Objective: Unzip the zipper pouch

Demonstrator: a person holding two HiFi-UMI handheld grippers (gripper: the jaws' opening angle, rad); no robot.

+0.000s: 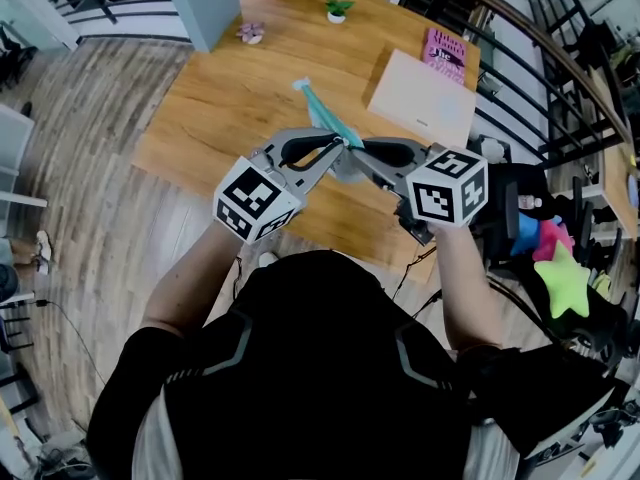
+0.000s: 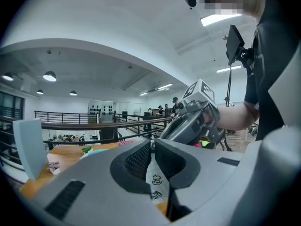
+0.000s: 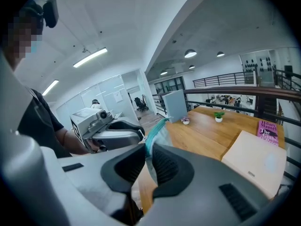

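Observation:
The zipper pouch [image 1: 325,116], translucent with a teal zipper edge, hangs in the air over the wooden table [image 1: 220,108], held between both grippers. My left gripper [image 1: 340,145] comes in from the left, its jaws shut on the pouch's near end. In the left gripper view a pale printed sheet of the pouch [image 2: 156,183] is pinched between the left gripper's [image 2: 151,147] pads. My right gripper [image 1: 360,149] meets it from the right. In the right gripper view the right gripper [image 3: 149,150] is shut on the pouch [image 3: 157,128], whose teal edge rises above the jaws. The left gripper [image 3: 137,135] touches that edge.
A white flat box [image 1: 420,96] and a pink book [image 1: 445,53] lie at the table's right. A small potted plant [image 1: 338,10], a pink flower ornament [image 1: 250,33] and a grey-blue panel [image 1: 205,3] stand at the back. A yellow star toy [image 1: 565,280] lies at the right.

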